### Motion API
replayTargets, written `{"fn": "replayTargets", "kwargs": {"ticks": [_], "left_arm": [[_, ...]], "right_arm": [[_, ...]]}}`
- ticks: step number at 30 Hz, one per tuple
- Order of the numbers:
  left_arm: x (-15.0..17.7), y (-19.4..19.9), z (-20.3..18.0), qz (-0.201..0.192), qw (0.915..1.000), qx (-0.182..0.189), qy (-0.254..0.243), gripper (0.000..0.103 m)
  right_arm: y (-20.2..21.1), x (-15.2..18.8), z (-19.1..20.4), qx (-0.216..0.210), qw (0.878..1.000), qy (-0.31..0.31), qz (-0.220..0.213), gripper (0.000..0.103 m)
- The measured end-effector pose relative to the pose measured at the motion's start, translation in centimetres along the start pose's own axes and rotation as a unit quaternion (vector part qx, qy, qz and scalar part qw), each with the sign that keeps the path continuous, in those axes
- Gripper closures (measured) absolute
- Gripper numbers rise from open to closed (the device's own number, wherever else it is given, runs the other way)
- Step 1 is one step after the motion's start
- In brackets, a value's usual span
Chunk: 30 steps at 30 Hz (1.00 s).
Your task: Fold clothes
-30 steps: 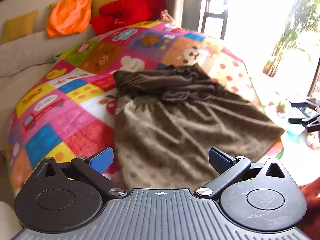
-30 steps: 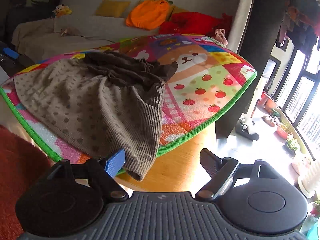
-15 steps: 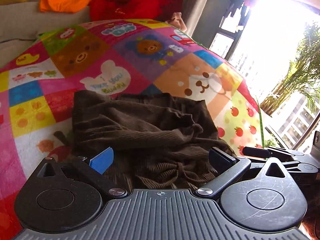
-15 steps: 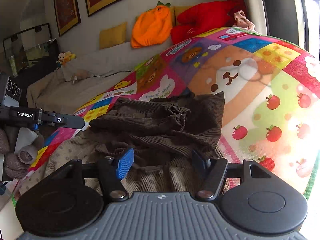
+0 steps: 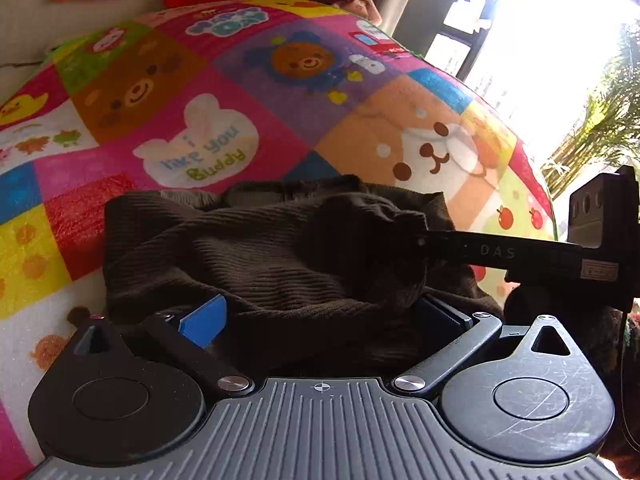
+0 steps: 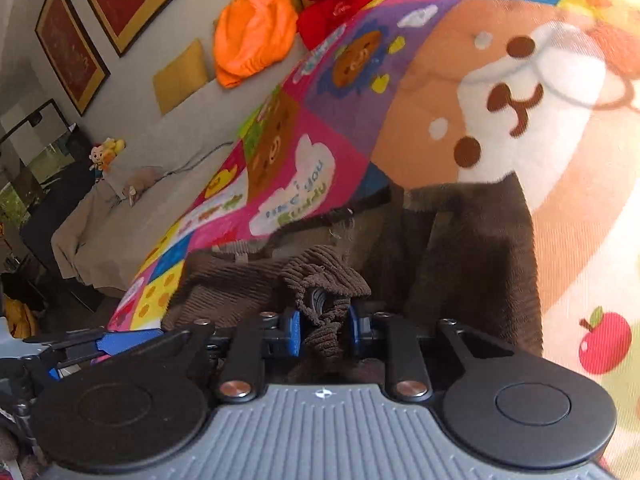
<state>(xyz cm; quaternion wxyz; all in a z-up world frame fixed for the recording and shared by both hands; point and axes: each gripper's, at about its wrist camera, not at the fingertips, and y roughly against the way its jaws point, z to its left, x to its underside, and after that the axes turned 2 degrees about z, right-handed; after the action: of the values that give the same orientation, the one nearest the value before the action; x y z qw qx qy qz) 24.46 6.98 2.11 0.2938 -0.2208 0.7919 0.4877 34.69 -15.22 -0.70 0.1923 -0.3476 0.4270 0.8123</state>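
Right gripper (image 6: 322, 330): jaws narrow, pinching a bunched fold of the brown corduroy garment (image 5: 256, 256).
Left gripper (image 5: 320, 316): jaws wide, garment lying between the pads, nothing clamped.
Garment: crumpled on the near part of the colourful play mat (image 5: 248, 92), right side nearest the window.
Step, my read: close the left on an edge as well, then lift both evenly so the cloth spreads flat, not twisted.
Risk: a thick pinch may drag extra layers.
Count: two grippers, one garment, one mat; far off, one orange cushion (image 6: 254, 36), two framed pictures (image 6: 120, 0).
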Motion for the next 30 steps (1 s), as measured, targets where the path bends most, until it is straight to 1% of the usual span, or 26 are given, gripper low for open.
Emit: {"fn": "replayTargets", "kwargs": {"ticks": [2, 3, 5, 7, 8, 9, 11, 13, 15, 18, 20, 22, 23, 25, 26, 28, 30], "left_arm": [[-0.3, -0.7, 0.4, 0.002, 1.0, 0.005, 0.004, 0.0], [-0.4, -1.1, 0.5, 0.005, 0.9999, 0.007, 0.006, 0.0], [-0.5, -2.1, 0.9, 0.012, 0.9999, 0.006, 0.01, 0.0], [-0.3, -3.0, 1.3, 0.023, 0.9996, 0.006, 0.016, 0.0], [-0.2, -3.5, 1.5, 0.027, 0.9995, 0.006, 0.018, 0.0], [-0.1, -3.7, 1.6, 0.027, 0.9995, 0.006, 0.017, 0.0], [-0.1, -3.8, 1.6, 0.027, 0.9995, 0.005, 0.012, 0.0], [0.0, -3.7, 1.6, 0.028, 0.9995, 0.005, 0.008, 0.0], [0.0, -3.6, 1.9, 0.027, 0.9995, 0.01, 0.011, 0.0], [0.0, -3.6, 2.2, 0.024, 0.9993, 0.017, 0.021, 0.0], [-0.3, -3.5, 2.3, 0.027, 0.9991, 0.018, 0.027, 0.0], [-0.7, -3.1, 2.4, 0.031, 0.9988, 0.02, 0.034, 0.0], [-1.0, -2.4, 2.7, 0.025, 0.9988, 0.02, 0.036, 0.0], [-1.7, -1.0, 3.2, 0.012, 0.9989, 0.021, 0.041, 0.0], [-2.1, -0.1, 3.8, -0.004, 0.9989, 0.015, 0.043, 0.0], [-3.0, 0.8, 5.3, -0.022, 0.998, -0.006, 0.06, 0.0], [-3.8, 0.4, 7.4, -0.024, 0.9949, -0.032, 0.093, 0.0]], "right_arm": [[0.4, -0.7, 0.5, 0.003, 1.0, 0.02, -0.017, 0.086], [0.5, -1.1, 0.4, 0.014, 0.999, 0.03, -0.018, 0.086], [0.0, -1.1, -0.2, 0.048, 0.997, 0.051, -0.008, 0.086], [-1.0, -0.3, -0.8, 0.077, 0.994, 0.082, 0.008, 0.084], [-1.5, 0.2, -1.1, 0.09, 0.991, 0.098, 0.016, 0.079], [-1.6, 0.5, -1.2, 0.096, 0.989, 0.107, 0.018, 0.077], [-0.6, 0.7, -1.3, 0.094, 0.99, 0.109, 0.008, 0.071], [1.1, 0.6, -0.7, 0.099, 0.987, 0.125, -0.017, 0.064], [2.8, 0.5, -0.1, 0.108, 0.982, 0.149, -0.036, 0.062], [3.4, 0.9, -0.9, 0.102, 0.984, 0.144, -0.01, 0.062], [2.2, 1.8, -1.6, 0.13, 0.979, 0.159, 0.012, 0.063], [0.9, 2.6, -2.5, 0.156, 0.973, 0.171, 0.026, 0.066], [0.7, 2.6, -2.8, 0.16, 0.972, 0.168, 0.028, 0.066], [1.4, 2.0, -2.8, 0.152, 0.975, 0.159, 0.017, 0.066], [1.9, 1.5, -2.7, 0.147, 0.977, 0.155, 0.009, 0.066], [2.9, 0.3, -2.7, 0.137, 0.981, 0.139, -0.009, 0.063], [3.7, -1.0, -3.0, 0.128, 0.984, 0.118, -0.023, 0.063]]}}
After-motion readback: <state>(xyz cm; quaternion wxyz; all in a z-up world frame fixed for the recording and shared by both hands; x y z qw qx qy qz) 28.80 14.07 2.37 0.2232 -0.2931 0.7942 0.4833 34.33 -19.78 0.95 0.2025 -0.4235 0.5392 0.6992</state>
